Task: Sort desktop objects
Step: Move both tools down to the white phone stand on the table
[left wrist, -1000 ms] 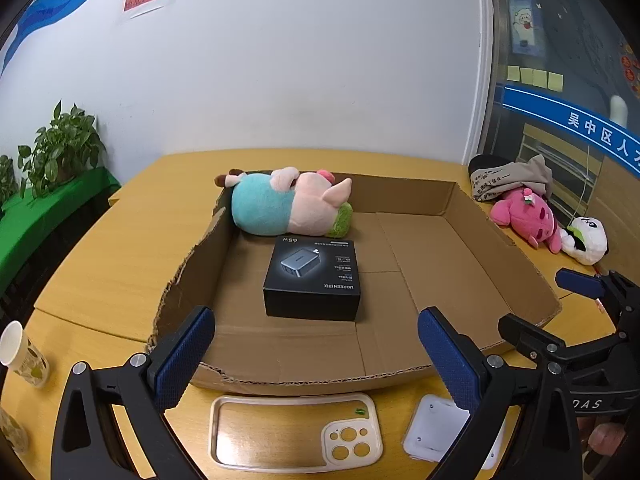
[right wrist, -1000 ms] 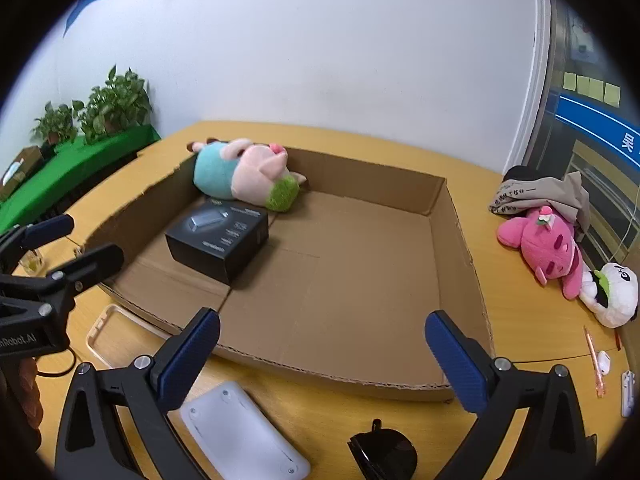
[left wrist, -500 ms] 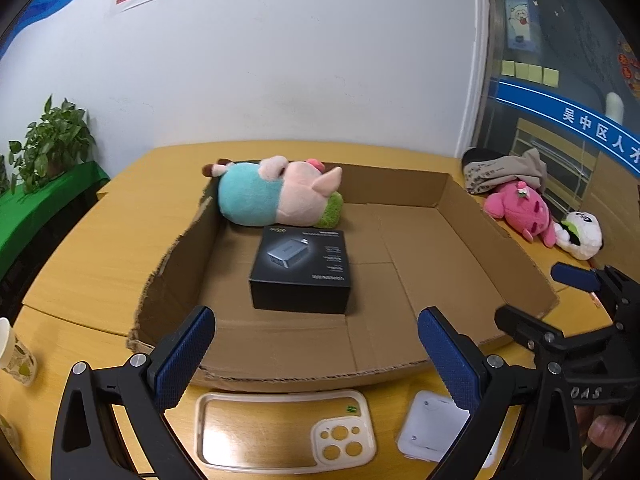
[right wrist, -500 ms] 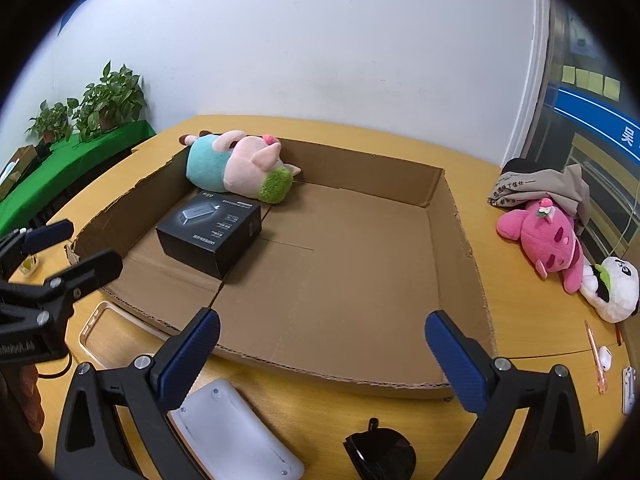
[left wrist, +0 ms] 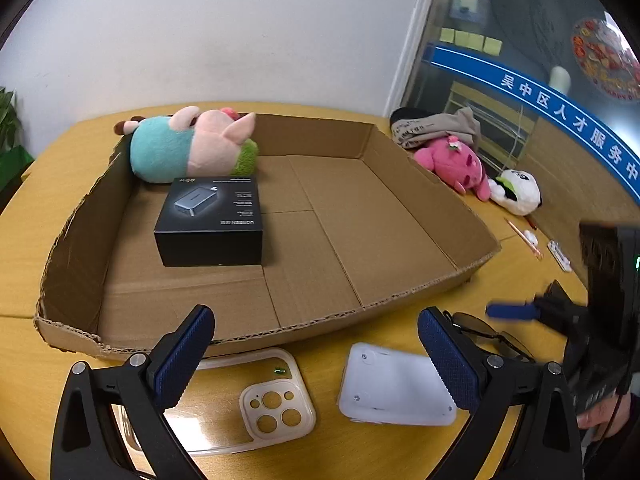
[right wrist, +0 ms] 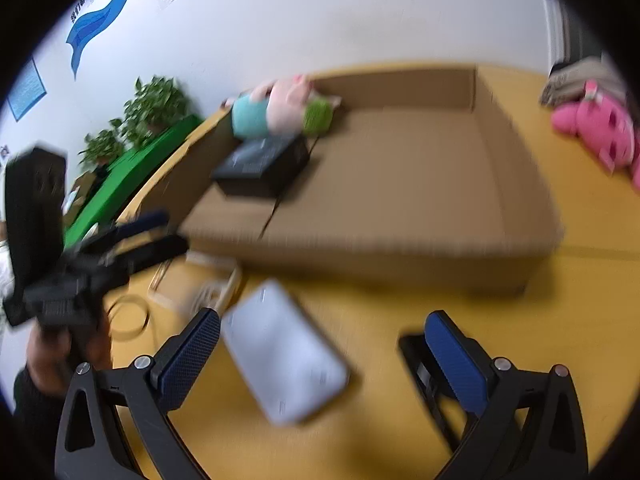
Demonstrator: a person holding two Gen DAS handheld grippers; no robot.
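A shallow cardboard tray (left wrist: pixel 360 312) (right wrist: pixel 400 240) holds a black charger box (left wrist: pixel 210 218) (right wrist: pixel 262 164) and a teal-and-pink pig plush (left wrist: pixel 188 144) (right wrist: pixel 280 110). In front of it on the yellow table lie a clear phone case (left wrist: pixel 256 400), a white flat device (left wrist: pixel 394 384) (right wrist: pixel 282 354) and dark sunglasses (left wrist: pixel 480 330). My left gripper (left wrist: pixel 316 360) is open above the case and the white device. My right gripper (right wrist: pixel 322 356) is open over the white device, with a black object (right wrist: pixel 420 364) by its right finger; that view is blurred.
A pink plush (left wrist: pixel 456 164) (right wrist: pixel 592 128), a panda plush (left wrist: pixel 518 192) and a folded garment (left wrist: pixel 436 128) lie right of the tray, with a pen (left wrist: pixel 524 238) nearby. Potted plants (right wrist: pixel 152 108) stand on a green shelf at the left. A hand (right wrist: pixel 60 356) grips the other tool.
Both grippers swung: the left view turned right, bringing the white device, sunglasses and right tool closer. The right view dropped lower and tilted toward the white device, now motion-blurred.
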